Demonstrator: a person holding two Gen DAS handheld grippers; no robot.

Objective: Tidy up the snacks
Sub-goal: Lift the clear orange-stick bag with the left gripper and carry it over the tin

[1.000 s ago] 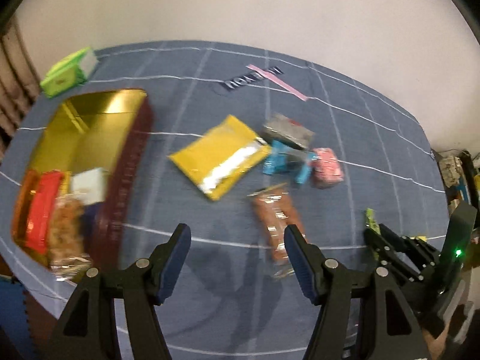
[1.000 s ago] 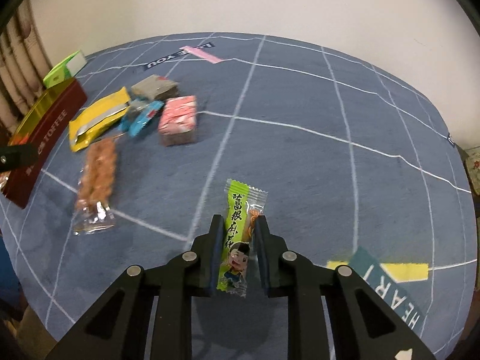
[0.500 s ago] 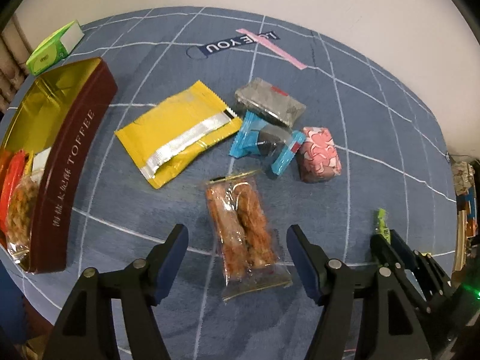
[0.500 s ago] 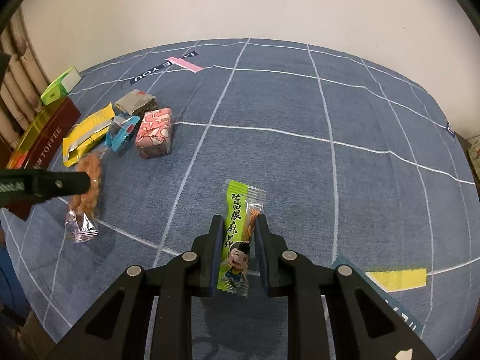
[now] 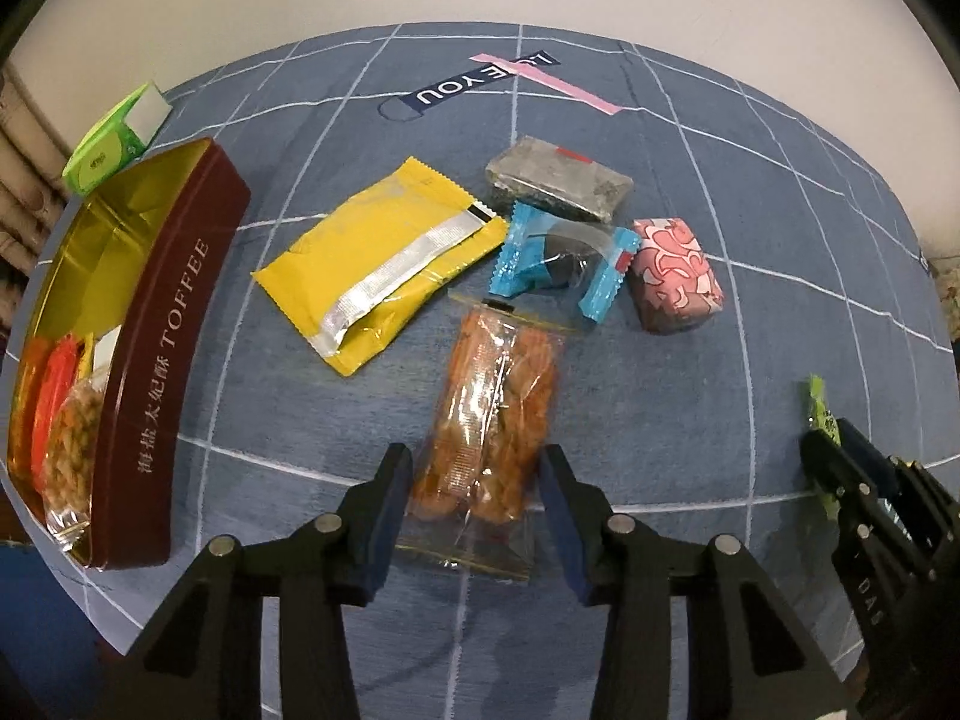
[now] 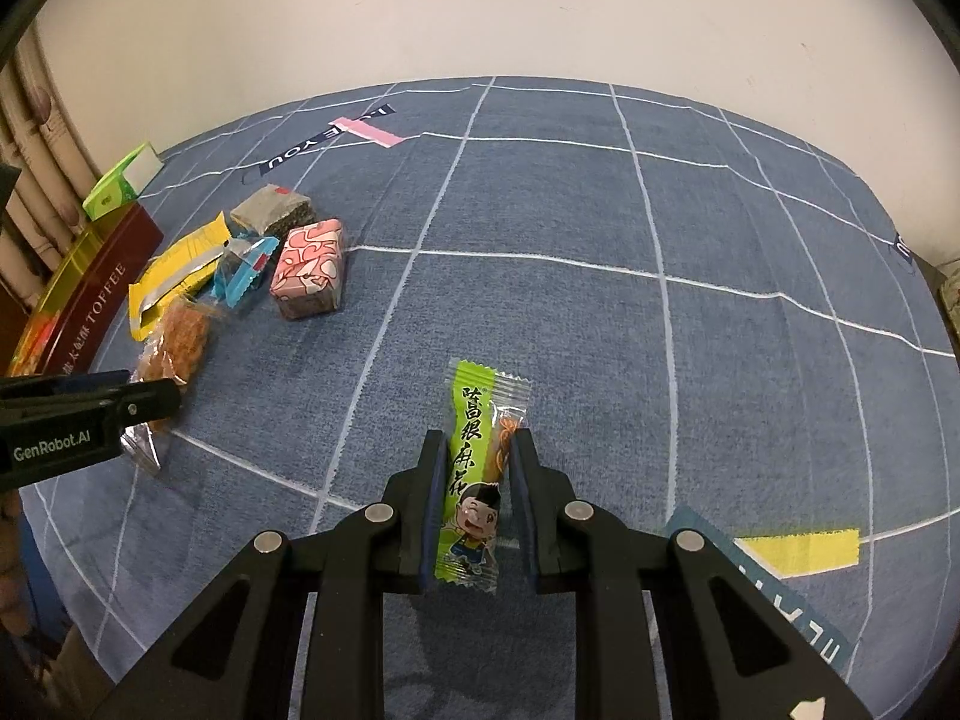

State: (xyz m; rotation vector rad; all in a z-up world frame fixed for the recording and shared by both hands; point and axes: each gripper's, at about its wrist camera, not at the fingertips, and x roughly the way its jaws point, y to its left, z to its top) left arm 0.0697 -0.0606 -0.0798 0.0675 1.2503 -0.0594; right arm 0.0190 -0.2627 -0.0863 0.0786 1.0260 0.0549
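Clear fried-snack packet (image 5: 489,420) — now between narrower left gripper (image 5: 474,495) jaws

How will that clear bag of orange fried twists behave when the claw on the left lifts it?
The clear bag of fried twists lies between the closing jaws of the left gripper. Its glossy film looks slippery, so it may slide in the grip. The twists inside probably keep it fairly stiff, though the empty sealed end would likely droop. They look brittle, so a hard squeeze might crack them.

The left tongs (image 5: 474,498) point steeply down, their jaws closing around a clear snack bag (image 5: 492,420), seemingly not yet pressing it. The right tongs (image 6: 477,492), tilted downward, are clamped on a green sachet (image 6: 471,480).
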